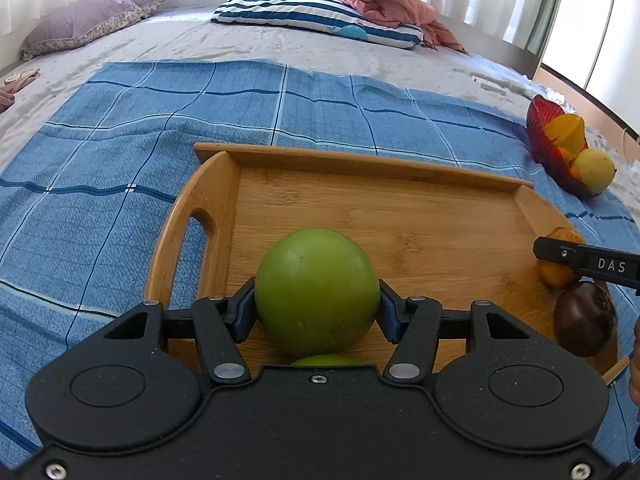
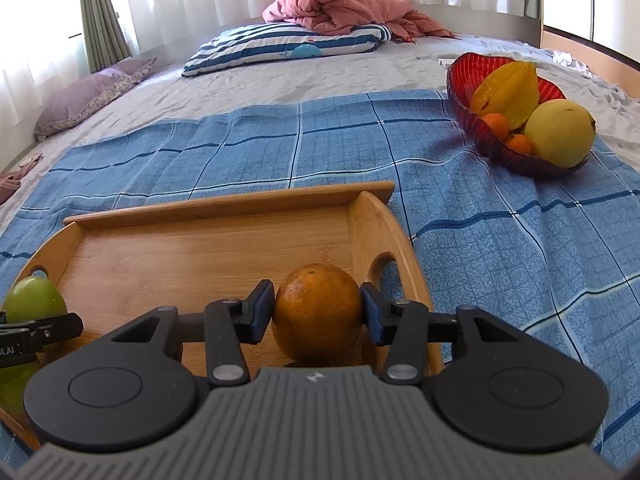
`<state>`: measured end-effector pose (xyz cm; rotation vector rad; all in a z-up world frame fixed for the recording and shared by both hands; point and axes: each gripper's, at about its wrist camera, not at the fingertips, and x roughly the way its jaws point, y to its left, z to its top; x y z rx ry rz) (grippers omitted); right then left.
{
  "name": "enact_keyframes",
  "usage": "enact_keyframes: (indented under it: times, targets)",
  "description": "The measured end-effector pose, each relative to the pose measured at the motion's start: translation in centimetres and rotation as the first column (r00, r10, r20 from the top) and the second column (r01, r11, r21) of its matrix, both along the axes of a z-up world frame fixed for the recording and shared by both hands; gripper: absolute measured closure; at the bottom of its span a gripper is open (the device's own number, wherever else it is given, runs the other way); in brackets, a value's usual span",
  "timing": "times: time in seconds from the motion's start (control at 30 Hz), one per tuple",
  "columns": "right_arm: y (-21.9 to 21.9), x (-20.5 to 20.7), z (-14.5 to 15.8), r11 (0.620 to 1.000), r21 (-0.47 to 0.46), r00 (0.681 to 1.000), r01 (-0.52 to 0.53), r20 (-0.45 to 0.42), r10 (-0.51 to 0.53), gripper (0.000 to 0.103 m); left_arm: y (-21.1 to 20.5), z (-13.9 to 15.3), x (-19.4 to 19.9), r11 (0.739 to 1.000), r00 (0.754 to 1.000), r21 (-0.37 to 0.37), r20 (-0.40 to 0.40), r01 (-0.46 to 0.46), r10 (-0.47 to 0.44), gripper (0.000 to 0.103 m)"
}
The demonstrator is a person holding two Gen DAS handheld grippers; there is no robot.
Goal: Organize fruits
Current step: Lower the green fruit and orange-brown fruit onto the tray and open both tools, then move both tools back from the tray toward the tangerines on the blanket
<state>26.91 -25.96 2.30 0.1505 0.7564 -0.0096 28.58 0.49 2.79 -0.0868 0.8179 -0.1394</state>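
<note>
Over the near edge of the wooden tray [image 1: 400, 216], which lies on a blue checked cloth [image 1: 120, 152] spread across the bed [image 1: 200, 40], the left gripper [image 1: 317, 300] has its jaws clamped on a green apple [image 1: 317, 290], one blue pad pressed to each side of the fruit. Just below that apple, the top of a second green fruit [image 1: 324, 360] peeks out at the tray's near edge. Toward the tray's right end, the right gripper [image 2: 318, 312] has its jaws closed on an orange [image 2: 318, 312], next to the right handle cut-out. Beside the orange, by the tray's right near corner, sits a dark purple fruit [image 1: 584, 320]. Beyond the tray's far right corner, on the cloth's right edge, a red glass bowl [image 2: 464, 92] holds a starfruit [image 2: 508, 88], a pale yellow round fruit [image 2: 560, 132] and two small tangerines [image 2: 496, 124]. At the bed's far end lie a striped pillow [image 2: 288, 48] with a pink blanket [image 2: 340, 8] on it, and a purple pillow [image 2: 92, 96] to the left.
</note>
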Motion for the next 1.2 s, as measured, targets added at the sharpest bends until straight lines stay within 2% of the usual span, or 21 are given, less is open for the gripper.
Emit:
enact_keyframes:
  times: [0.1,0.17,0.2,0.53,0.63,0.87,1.0,1.2]
  targets:
    - [-0.1,-0.3,0.2,1.0,0.009,1.0,0.002,0.007,-0.002,0.042,0.1,0.4,-0.2,1.0,1.0,-0.009,0.015,-0.01,0.01,0.046]
    - [-0.2,-0.5,0.4,1.0,0.01,1.0,0.004,0.015,-0.004,0.042,0.1,0.8,-0.4,1.0,1.0,-0.011,0.022,-0.01,0.01,0.041]
    - [-0.3,-0.7,0.6,1.0,0.011,1.0,0.005,0.019,-0.006,0.037,0.2,0.9,-0.6,1.0,1.0,-0.008,0.027,-0.01,0.01,0.039]
    - [0.2,-3.8,2.6,0.999,-0.039,0.994,-0.029,0.107,0.033,0.02,0.1,2.7,-3.6,1.0,0.996,0.026,0.092,0.013,-0.015,0.019]
    - [0.5,-5.2,3.2,0.997,-0.058,0.988,-0.043,0.143,0.051,0.015,0.2,3.4,-5.1,0.999,0.993,0.023,0.116,0.024,-0.027,0.017]
    - [0.8,-8.9,3.8,0.996,-0.074,0.975,-0.057,0.211,0.071,0.01,0.0,4.5,-9.5,0.999,0.982,0.026,0.182,0.046,-0.05,0.012]
    - [0.8,-11.2,3.6,0.995,-0.083,0.966,-0.056,0.248,0.076,0.004,-0.2,4.5,-12.4,0.998,0.977,0.008,0.207,0.057,-0.057,0.011]
    - [1.4,-14.9,3.1,0.986,-0.153,0.945,-0.063,0.309,0.108,0.0,-0.5,3.9,-15.7,0.997,0.974,-0.003,0.217,0.074,-0.072,0.01]
